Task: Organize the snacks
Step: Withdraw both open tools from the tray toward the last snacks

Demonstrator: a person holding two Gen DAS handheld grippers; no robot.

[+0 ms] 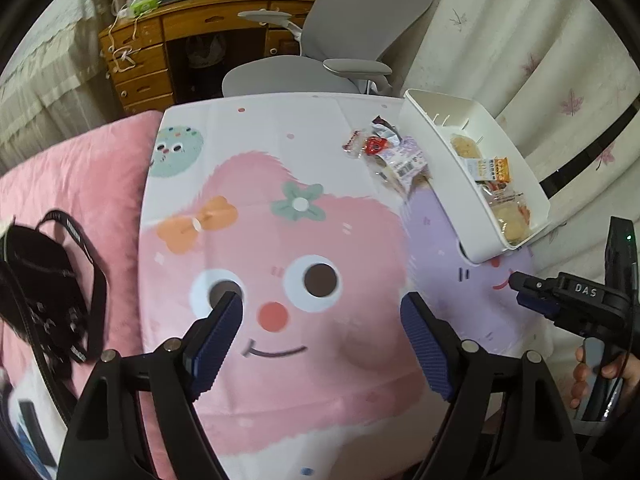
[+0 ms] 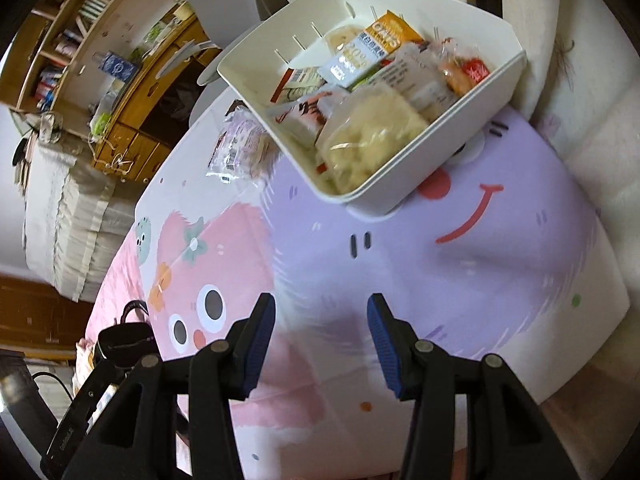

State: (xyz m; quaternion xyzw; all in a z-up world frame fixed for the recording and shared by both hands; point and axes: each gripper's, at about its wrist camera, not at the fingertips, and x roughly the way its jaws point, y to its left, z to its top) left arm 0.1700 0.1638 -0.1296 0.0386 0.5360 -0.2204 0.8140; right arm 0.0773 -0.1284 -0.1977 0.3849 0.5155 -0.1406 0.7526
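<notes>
A white bin (image 1: pixel 436 140) (image 2: pixel 476 108) holding several wrapped snacks stands at the far right of the cartoon-printed cloth (image 1: pixel 280 208) (image 2: pixel 400 264). Beside its left wall lies a small heap of loose snack packets (image 1: pixel 388 152) (image 2: pixel 240 148). My left gripper (image 1: pixel 322 316) hovers open over the pink face print, well short of the heap, with nothing between its blue pads. My right gripper (image 2: pixel 322 320) hangs open and empty over the purple print, in front of the bin. In the left wrist view the right gripper (image 1: pixel 516 280) shows at the right edge, held by a hand (image 1: pixel 588 376).
A black camera with strap (image 1: pixel 44 288) (image 2: pixel 124 340) lies on the pink bedding (image 1: pixel 76 176) left of the cloth. Behind the cloth stand a grey office chair (image 1: pixel 320 56) and a cluttered wooden desk (image 1: pixel 176 36). Leaf-patterned curtains (image 1: pixel 520 40) hang at the right.
</notes>
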